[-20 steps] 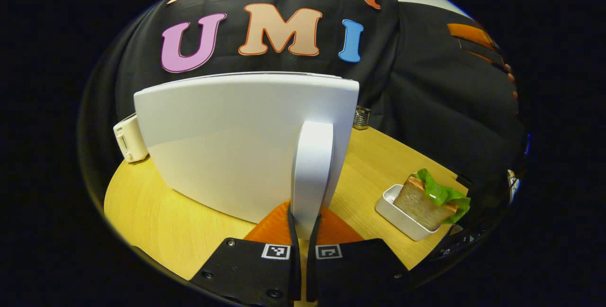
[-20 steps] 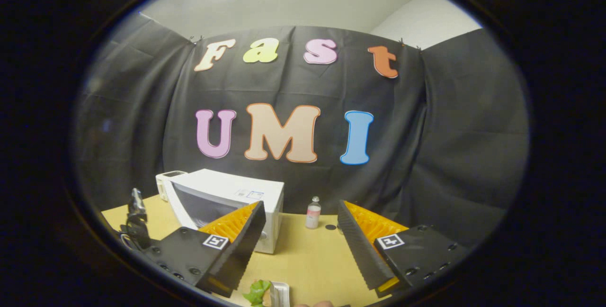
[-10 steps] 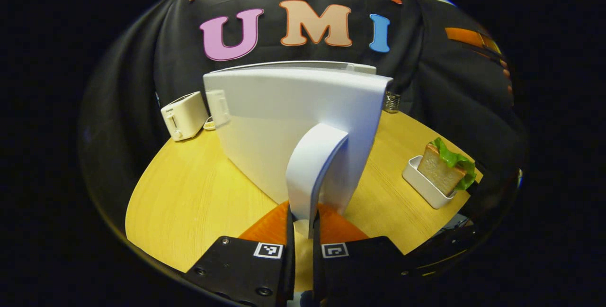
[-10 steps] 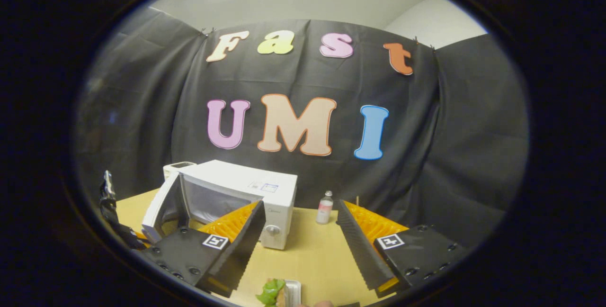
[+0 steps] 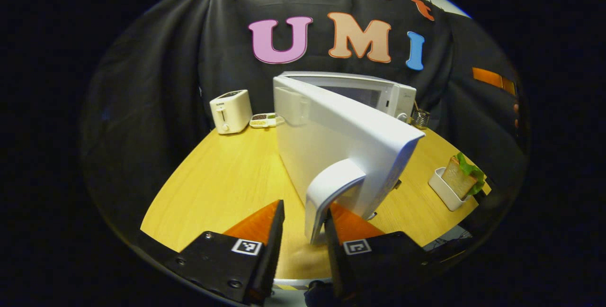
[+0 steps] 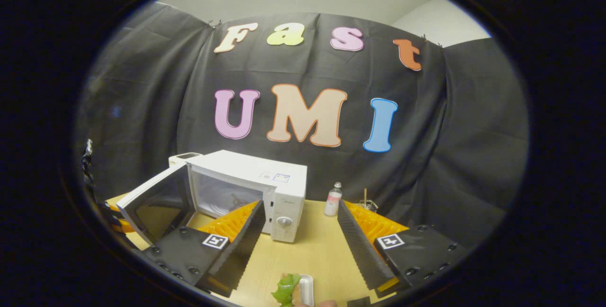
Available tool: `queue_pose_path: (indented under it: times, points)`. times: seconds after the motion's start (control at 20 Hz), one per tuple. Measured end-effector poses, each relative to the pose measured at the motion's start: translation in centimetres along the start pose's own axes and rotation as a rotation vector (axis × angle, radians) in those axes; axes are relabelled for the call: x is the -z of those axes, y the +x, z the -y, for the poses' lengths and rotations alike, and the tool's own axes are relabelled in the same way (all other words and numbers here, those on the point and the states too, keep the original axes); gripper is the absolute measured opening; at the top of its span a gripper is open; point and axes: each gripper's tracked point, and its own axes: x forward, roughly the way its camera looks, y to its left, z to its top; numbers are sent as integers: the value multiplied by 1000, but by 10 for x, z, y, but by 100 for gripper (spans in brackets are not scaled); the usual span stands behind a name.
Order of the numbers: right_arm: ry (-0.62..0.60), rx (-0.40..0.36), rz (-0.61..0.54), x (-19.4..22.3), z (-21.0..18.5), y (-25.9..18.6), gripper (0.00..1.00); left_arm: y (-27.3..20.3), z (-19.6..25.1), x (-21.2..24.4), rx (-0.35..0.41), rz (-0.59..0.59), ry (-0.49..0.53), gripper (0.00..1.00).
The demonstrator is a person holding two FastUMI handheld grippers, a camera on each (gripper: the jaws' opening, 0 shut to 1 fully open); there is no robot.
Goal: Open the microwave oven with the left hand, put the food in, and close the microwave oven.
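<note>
We make out no readable text: the microwave oven carries a top sticker and a small front mark, and the toaster another, all too small.

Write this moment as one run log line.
door: open | left claw: open, around handle | right claw: open, empty | sandwich: in tray, outside microwave

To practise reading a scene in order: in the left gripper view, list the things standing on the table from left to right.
Toaster → small dish → open microwave door → metal cup → sandwich in its white tray.
</note>
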Motion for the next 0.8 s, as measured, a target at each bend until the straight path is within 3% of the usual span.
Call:
queue_pose_path:
  times: [0.05, 0.1, 0.15, 0.2, 0.35, 0.6, 0.8]
  points:
    - [4, -3, 3, 1, -3, -2, 98, -6, -7, -4, -24, 16, 6, 69]
    - [8, -1, 5, 5, -4, -4, 98, -15, -19, -8, -65, 40, 19, 77]
    - [8, 2, 0, 11, -4, -6, 98, -20, -22, -15, -75, 85, 31, 95]
    - [5, 8, 2, 16, -3, -9, 97, -29, -26, -23, -102, 102, 52, 100]
    - [5, 2, -32, 44, -5, -15, 97, -49, -36, -31, -148, 119, 92, 98]
    - [17, -5, -108, 90, -4, -24, 97, -77, -41, -58, -167, 177, 22, 98]
    - [-14, -14, -199, 139, -4, -30, 98, -98, -47, -89, -189, 247, 23, 98]
